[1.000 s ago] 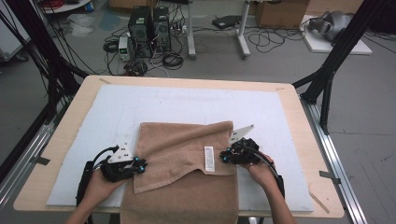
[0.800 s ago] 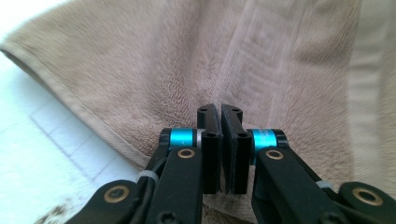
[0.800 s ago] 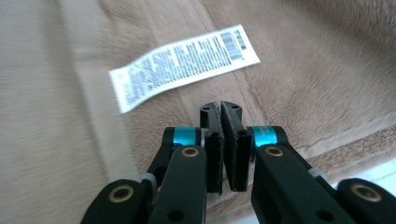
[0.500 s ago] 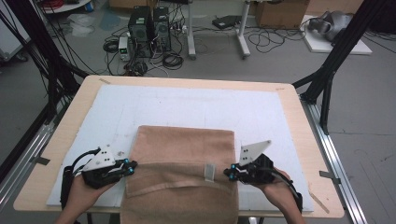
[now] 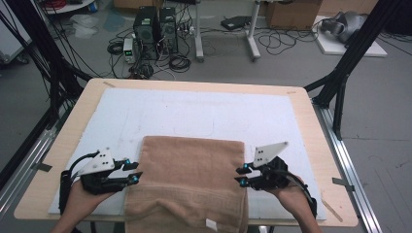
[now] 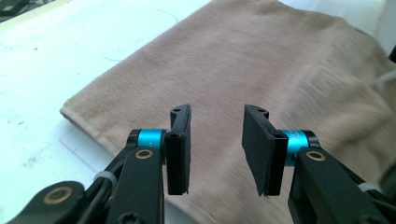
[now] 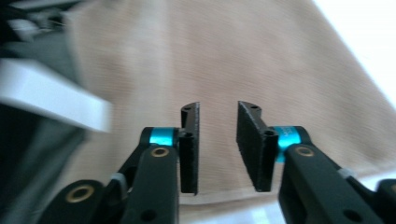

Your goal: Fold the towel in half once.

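A tan towel (image 5: pixel 189 179) lies folded flat on the white mat (image 5: pixel 194 111) at the front centre, its near part hanging over the table edge. My left gripper (image 5: pixel 133 171) hovers at the towel's left side and my right gripper (image 5: pixel 241 175) at its right side. Both have just been opening, and nothing is between their pads. In the left gripper view the gripper (image 6: pixel 217 112) stands open above the towel (image 6: pixel 243 60). The right gripper view, blurred, has that gripper (image 7: pixel 218 107) open over the towel (image 7: pixel 224 56) near its edge.
The mat covers most of the wooden table (image 5: pixel 43 194). A small white label (image 5: pixel 211 224) shows on the towel's hanging part. Computer towers (image 5: pixel 155 24) and cables lie on the floor beyond the far edge. Black frame legs (image 5: pixel 340 73) stand at the right.
Both grippers pulled the towel's upper layer toward the front edge and laid it flat, then let go. Their jaws now stand apart beside the towel, a little higher.
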Action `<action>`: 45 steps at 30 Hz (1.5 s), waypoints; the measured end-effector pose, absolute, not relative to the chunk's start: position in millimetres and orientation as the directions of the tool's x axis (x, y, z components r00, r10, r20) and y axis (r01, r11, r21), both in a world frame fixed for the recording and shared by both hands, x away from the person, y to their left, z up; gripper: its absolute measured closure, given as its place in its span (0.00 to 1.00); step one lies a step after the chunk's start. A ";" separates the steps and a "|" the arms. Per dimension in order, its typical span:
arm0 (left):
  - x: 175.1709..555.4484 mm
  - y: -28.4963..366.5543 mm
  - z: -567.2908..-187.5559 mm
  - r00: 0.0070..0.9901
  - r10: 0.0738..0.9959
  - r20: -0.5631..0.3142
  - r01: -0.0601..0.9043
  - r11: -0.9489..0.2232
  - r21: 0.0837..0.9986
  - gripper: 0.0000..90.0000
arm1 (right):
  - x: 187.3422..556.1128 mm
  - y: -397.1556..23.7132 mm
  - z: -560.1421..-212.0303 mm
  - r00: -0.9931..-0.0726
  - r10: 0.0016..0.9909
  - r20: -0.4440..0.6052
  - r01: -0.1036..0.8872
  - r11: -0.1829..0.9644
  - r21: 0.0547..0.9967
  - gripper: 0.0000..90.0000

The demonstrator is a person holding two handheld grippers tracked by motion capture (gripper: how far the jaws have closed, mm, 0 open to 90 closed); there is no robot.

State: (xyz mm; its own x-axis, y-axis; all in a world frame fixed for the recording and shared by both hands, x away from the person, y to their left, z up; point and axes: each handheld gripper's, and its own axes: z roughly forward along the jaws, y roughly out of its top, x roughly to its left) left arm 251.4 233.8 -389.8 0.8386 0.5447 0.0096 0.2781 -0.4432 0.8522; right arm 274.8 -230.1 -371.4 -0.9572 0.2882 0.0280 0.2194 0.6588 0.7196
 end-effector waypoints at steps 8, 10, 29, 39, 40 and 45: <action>310.5 217.8 -407.2 0.756 0.654 0.034 0.340 -0.436 0.833 0.61 | 334.8 -228.8 -394.5 -0.894 0.448 0.012 0.324 0.629 0.706 0.57; 325.8 217.6 -410.7 0.728 0.684 0.037 0.369 -0.436 0.821 0.60 | 346.4 -228.3 -399.4 -0.876 0.483 -0.004 0.344 0.628 0.698 0.55; 380.6 208.9 -438.4 0.700 0.714 -0.008 0.488 -0.470 0.736 0.86 | 393.4 -234.6 -436.8 -0.844 0.507 0.175 0.484 0.580 0.655 0.86; 419.0 207.4 -375.4 0.601 0.795 0.083 0.403 -0.392 0.827 0.92 | 424.6 -229.4 -373.8 -0.823 0.568 0.001 0.399 0.578 0.712 0.91; 424.0 206.9 -362.1 0.592 0.800 0.096 0.385 -0.385 0.839 0.92 | 430.6 -229.6 -362.9 -0.816 0.578 -0.011 0.394 0.569 0.722 0.91; 446.7 204.5 -302.0 0.556 0.816 0.157 0.287 -0.366 0.885 0.91 | 456.3 -228.6 -310.2 -0.786 0.614 -0.072 0.359 0.548 0.755 0.90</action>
